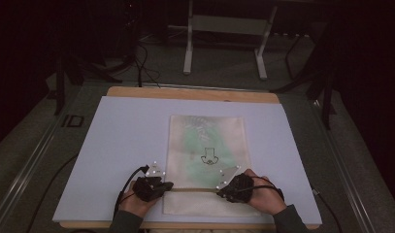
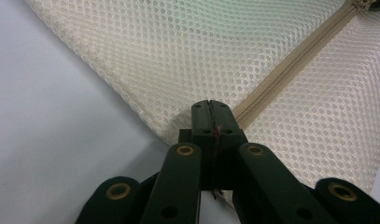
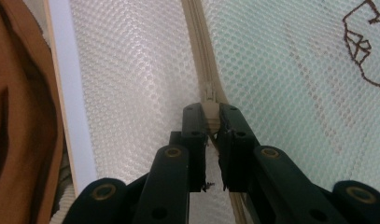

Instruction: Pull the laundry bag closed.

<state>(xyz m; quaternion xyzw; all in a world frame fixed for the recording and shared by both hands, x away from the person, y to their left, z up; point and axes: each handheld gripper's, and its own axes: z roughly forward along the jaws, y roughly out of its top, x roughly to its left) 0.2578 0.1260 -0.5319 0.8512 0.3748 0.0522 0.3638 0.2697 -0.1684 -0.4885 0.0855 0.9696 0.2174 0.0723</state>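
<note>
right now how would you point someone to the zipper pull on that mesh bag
Start at the pale blue board covering the table; a cream mesh bag lies flat on it. A beige zipper crosses its near end, and the small beige pull sits pinched in the right tool.

High view dim overall, grainy, soft; room beyond the table [image 1: 112, 126] nearly black, only the tabletop lit evenly from above, no hard shadows.

Left gripper view brighter. Mesh bag [image 2: 187, 51] sharp ahead of the fingers [image 2: 202, 116]; linkage nearest the lens blurred.

Right gripper view: pale glare on mesh left of the fingers [image 3: 193, 122]; weave softens toward far edge. Brown blur at left edge, unfocused.
</note>
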